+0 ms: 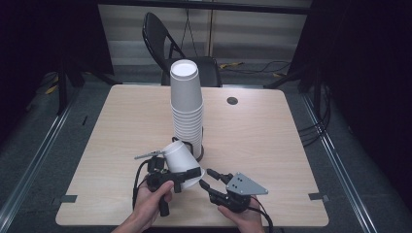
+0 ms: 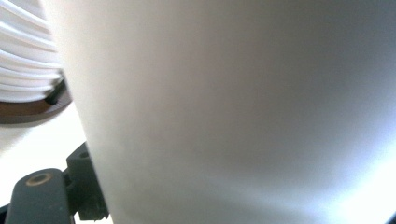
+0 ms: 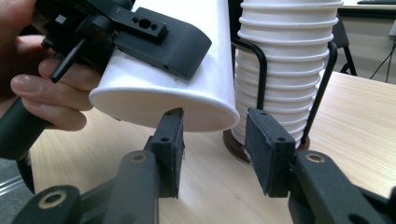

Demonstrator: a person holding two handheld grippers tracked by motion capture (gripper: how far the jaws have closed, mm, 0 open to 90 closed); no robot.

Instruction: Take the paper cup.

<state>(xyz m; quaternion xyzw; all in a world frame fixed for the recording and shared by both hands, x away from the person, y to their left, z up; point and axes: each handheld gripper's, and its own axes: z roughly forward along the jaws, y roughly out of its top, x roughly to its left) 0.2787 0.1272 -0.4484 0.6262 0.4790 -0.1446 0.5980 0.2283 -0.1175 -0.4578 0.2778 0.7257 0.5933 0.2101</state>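
Observation:
A single white paper cup (image 1: 178, 154) is tilted on its side above the table, mouth toward me, and my left gripper (image 1: 184, 174) is shut on it. From the right gripper view, one black finger (image 3: 159, 37) of the left gripper lies along the cup (image 3: 159, 105) wall. The cup wall (image 2: 233, 112) looms close in the left gripper view. My right gripper (image 3: 217, 149) is open, its pads just under the cup's rim without touching it; the high view shows it (image 1: 206, 177) to the cup's right. Behind stands a tall stack of upturned white cups (image 1: 187, 104) in a wire holder (image 3: 261, 60).
The light wooden table (image 1: 267, 145) has a dark round grommet (image 1: 232, 100) near its far edge. A black folding chair (image 1: 165, 43) stands behind the table. The holder's dark round base (image 2: 32, 109) sits close to the held cup. Cables lie on the floor at the right.

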